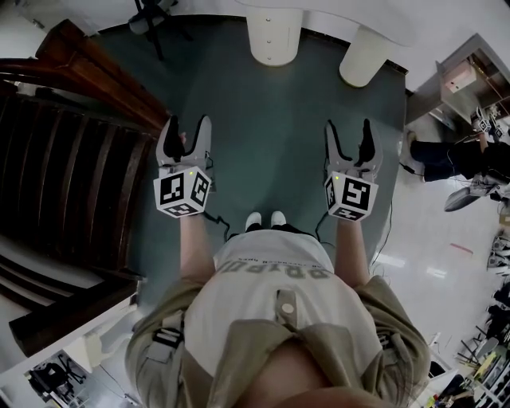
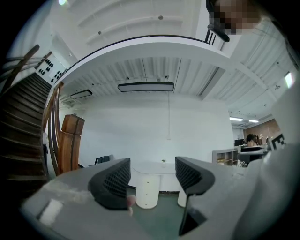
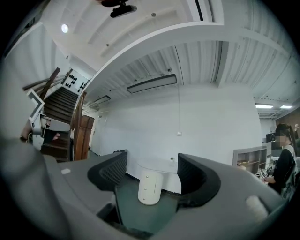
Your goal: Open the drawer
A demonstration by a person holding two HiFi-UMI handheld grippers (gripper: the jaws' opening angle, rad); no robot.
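A white rounded drawer pedestal (image 1: 273, 36) with small knobs stands under a white desk at the far edge of the green carpet. It shows ahead between the jaws in the left gripper view (image 2: 146, 190) and in the right gripper view (image 3: 150, 187). A second white leg (image 1: 365, 54) stands to its right. My left gripper (image 1: 188, 123) is open with nothing between its jaws, and it is well short of the pedestal. My right gripper (image 1: 348, 127) is open and empty too, level with the left. In their own views, the left gripper (image 2: 152, 180) and the right gripper (image 3: 152, 176) both point at the desk.
A dark wooden staircase (image 1: 64, 183) with a banister runs along the left. A seated person (image 1: 454, 155) and a low shelf (image 1: 458, 80) are at the right, off the carpet. A black chair base (image 1: 151, 20) stands at the far left of the desk.
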